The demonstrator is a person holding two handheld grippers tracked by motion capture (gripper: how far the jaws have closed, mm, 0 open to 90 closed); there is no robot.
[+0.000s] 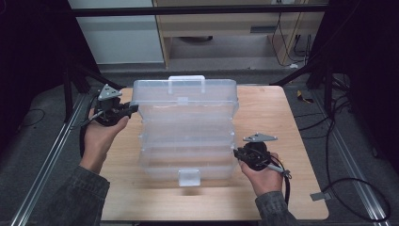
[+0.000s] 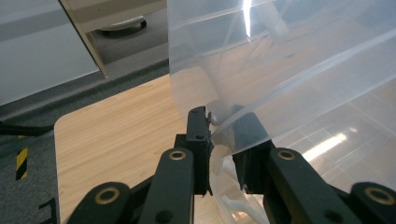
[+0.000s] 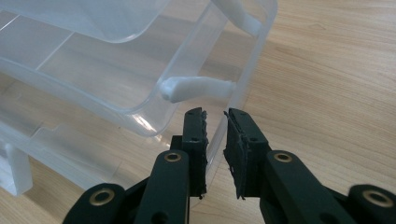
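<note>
The left hand-held gripper (image 1: 133, 108), upper left, pinches the clear tiered organizer box's (image 1: 188, 129) top tray. The right hand-held gripper (image 1: 236, 153) clamps its bottom tray wall, centre right.

No readable text or labels.

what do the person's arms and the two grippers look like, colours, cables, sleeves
Both forearms wear dark grey denim-like sleeves. The left gripper and right gripper are black, each topped by a grey three-cornered plate and trailing a black cable. Up close, the jaws are black linkage arms with brass-coloured pivot rings and rough black pads.
</note>
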